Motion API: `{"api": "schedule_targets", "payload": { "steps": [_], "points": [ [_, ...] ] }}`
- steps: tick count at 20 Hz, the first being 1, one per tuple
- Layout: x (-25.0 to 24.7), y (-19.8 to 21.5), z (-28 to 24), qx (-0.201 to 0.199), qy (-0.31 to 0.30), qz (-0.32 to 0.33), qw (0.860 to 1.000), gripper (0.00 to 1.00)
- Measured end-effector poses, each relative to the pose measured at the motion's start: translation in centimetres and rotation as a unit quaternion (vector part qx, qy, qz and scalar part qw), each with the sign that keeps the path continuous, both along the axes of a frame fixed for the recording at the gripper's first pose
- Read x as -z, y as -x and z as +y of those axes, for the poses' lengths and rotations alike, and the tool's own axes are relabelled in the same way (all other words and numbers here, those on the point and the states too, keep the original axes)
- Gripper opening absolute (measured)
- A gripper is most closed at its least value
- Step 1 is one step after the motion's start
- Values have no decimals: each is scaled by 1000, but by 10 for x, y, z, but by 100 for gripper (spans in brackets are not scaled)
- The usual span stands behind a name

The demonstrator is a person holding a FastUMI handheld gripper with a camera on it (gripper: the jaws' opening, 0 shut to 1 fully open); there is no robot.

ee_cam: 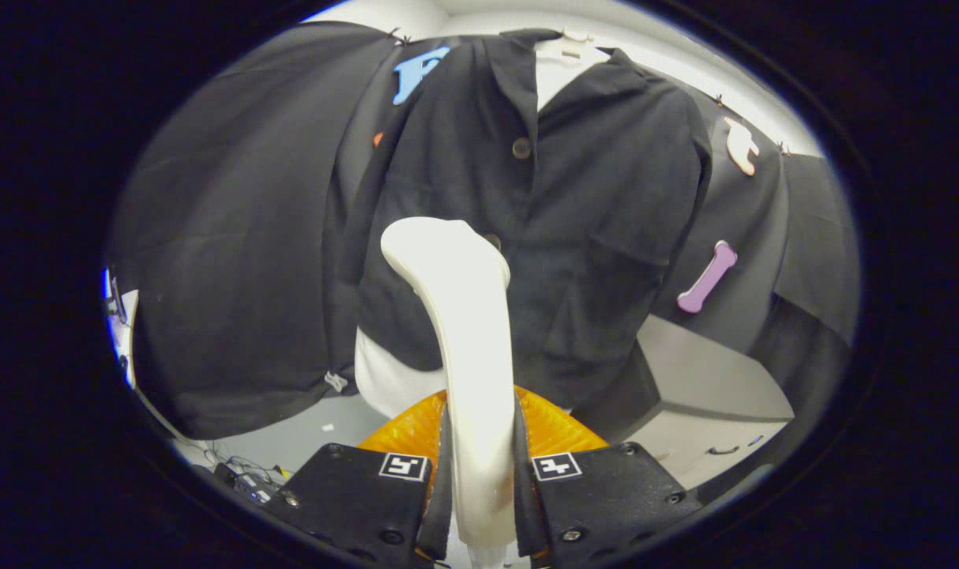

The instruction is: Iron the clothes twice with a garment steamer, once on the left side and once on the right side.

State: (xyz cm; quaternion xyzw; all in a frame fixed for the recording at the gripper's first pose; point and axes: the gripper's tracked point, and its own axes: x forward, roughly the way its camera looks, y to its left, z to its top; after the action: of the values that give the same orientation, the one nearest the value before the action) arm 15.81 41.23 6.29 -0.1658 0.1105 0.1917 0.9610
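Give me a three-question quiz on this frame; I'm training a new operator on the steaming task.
1. True or false: the gripper is shut on the steamer.
2. What is the steamer head nearest? A) the shirt's button placket B) the grey cabinet C) the floor
3. Fill in: the shirt hangs on a white ____.

Key: 1 true, both fingers press its handle. 2 A. 3 hanger.

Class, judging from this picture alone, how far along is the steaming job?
Done: the hand-held gripper is shut on the steamer. In hand: its head is at the middle of the dark shirt, near the buttons. Left: whether either side has been passed cannot be told.
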Motion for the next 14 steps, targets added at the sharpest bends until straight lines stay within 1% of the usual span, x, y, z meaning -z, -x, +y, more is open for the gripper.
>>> {"api": "schedule_targets", "payload": {
  "steps": [4,8,14],
  "points": [
    [-59,-7,29,-9,-28,-65,997,35],
    [-114,-12,51,-15,-57,-125,990,35],
    [-194,-16,70,3,-104,-200,974,35]
  ]
}}
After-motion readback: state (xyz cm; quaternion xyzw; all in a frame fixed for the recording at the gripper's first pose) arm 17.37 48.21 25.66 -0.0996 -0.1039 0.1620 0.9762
